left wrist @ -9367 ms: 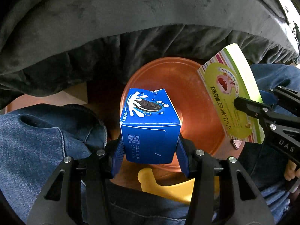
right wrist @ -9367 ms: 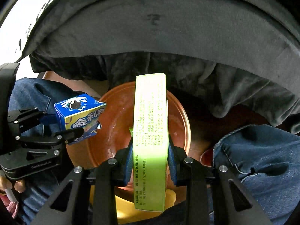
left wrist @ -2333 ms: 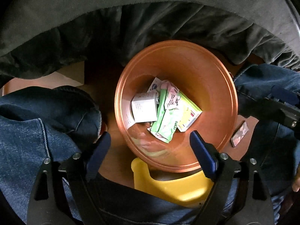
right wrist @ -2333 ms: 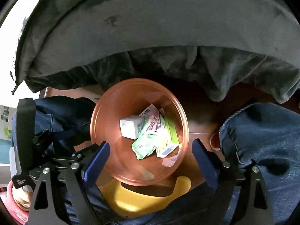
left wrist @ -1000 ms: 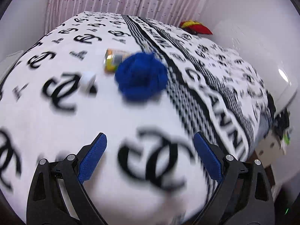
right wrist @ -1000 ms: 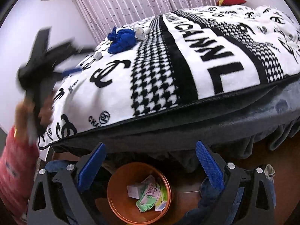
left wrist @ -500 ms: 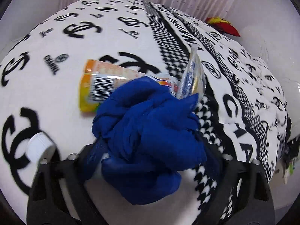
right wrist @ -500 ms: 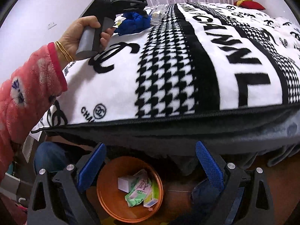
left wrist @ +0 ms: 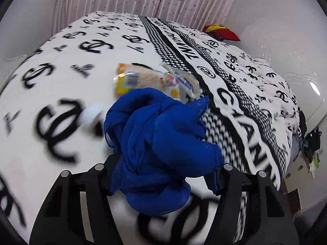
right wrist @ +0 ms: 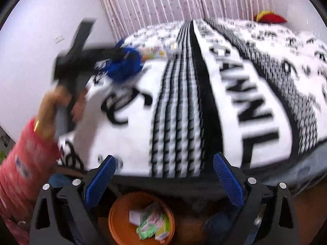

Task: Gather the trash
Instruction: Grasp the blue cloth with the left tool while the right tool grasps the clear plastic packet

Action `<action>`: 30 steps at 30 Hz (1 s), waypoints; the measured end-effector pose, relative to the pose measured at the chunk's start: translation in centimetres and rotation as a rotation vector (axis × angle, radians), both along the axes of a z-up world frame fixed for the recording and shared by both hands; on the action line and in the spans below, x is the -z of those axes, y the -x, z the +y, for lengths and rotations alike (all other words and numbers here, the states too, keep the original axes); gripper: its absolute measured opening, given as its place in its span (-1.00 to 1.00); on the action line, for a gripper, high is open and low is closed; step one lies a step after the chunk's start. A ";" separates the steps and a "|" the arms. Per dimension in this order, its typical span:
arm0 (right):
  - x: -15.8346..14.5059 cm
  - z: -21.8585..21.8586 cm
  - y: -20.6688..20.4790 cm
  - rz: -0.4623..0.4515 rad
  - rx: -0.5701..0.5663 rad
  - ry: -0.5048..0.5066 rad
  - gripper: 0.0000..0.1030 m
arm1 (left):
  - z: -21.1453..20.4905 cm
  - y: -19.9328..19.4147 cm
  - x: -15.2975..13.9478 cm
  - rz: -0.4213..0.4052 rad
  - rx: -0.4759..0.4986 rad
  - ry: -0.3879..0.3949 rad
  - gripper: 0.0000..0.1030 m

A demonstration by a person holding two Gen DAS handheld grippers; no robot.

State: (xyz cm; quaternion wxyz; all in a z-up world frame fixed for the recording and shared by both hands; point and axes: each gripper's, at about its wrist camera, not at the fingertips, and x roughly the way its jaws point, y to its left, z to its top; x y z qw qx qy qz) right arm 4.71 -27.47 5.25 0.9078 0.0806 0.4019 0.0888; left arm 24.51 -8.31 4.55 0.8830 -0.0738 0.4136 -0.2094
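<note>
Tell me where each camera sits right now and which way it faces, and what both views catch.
Left wrist: on the left tool, looking down across the bed; its fingers are closed on the blue cloth, wrappers beyond.
Right wrist: on the right tool, open and empty, facing the bed from its edge; orange bin below, the person's left hand and pink sleeve at left.
Shared: bed, blue cloth, wrappers, red pillow.

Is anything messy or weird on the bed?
Yes. A crumpled blue cloth sits bunched between the jaws of the left gripper, which have just been closing on it. Behind it an orange snack wrapper and a clear packet litter the patterned blanket.
</note>
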 end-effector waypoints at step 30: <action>1.6 -2.0 -32.2 0.131 0.070 -0.161 -0.51 | 10.5 12.3 -0.6 -0.050 -0.101 0.017 0.21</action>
